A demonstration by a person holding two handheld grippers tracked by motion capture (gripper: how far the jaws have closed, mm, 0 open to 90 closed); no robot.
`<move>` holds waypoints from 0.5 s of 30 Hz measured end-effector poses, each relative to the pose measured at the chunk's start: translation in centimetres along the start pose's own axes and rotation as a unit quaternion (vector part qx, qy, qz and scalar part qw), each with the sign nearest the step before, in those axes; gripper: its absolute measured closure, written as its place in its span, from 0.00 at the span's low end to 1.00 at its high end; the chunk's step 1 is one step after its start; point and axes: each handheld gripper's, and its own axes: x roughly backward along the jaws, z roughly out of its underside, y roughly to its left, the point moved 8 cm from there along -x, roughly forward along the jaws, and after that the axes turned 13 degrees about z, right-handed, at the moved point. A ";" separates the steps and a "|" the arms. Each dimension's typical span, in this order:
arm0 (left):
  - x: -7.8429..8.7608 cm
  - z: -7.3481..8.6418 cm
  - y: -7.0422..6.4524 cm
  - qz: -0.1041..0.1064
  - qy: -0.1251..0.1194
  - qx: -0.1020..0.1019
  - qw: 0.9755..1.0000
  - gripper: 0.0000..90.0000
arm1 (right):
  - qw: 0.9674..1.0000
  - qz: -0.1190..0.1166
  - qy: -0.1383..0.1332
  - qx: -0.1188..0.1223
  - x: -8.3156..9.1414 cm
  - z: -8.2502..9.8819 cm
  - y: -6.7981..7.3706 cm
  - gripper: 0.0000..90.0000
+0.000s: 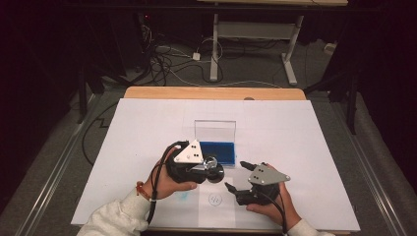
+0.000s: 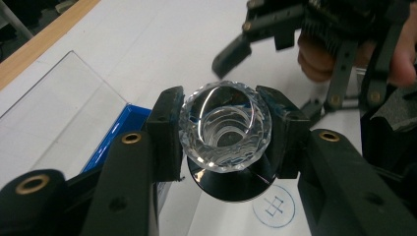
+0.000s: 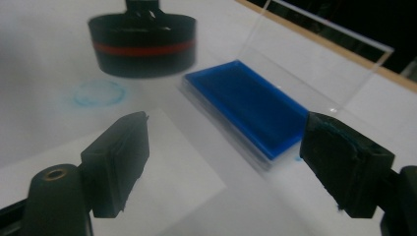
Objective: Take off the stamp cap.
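A round stamp [image 2: 225, 129] with a faceted clear handle is pinched by the left gripper [image 2: 223, 132] and held above the sheet. The blue ink pad [image 3: 251, 105] lies uncovered, and one ringed imprint [image 2: 274, 205] is already seen on the paper [image 1: 147, 128]; any further stamping is judged pending. The right gripper [image 3: 223, 164] is held spread and empty.

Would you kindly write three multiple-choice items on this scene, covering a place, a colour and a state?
1. Where is the stamp?
A. between the left gripper's fingers
B. inside the ink pad case
C. flat on the paper

2. What colour is the ink pad?
A. red
B. blue
C. green

3. How is the right gripper?
A. shut on the stamp
B. shut on the lid
C. open, holding nothing

Answers: 1 A, the left gripper clamps its clear knob; 2 B, blue pad in the clear case; 3 C, its fingers stand apart over the paper.
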 end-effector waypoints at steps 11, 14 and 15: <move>-0.3 0.2 -0.2 0.003 0.005 -0.001 1.000 0.61 | 0.999 -0.039 0.008 -0.004 -3.0 -0.8 3.3 0.27; -0.3 0.3 -0.2 0.004 0.008 -0.003 1.000 0.61 | 0.999 -0.041 0.004 -0.004 -3.1 -0.9 3.4 0.29; -0.4 0.3 -0.3 0.003 0.007 -0.003 1.000 0.61 | 0.999 -0.044 0.003 -0.010 -2.9 -0.9 3.4 0.29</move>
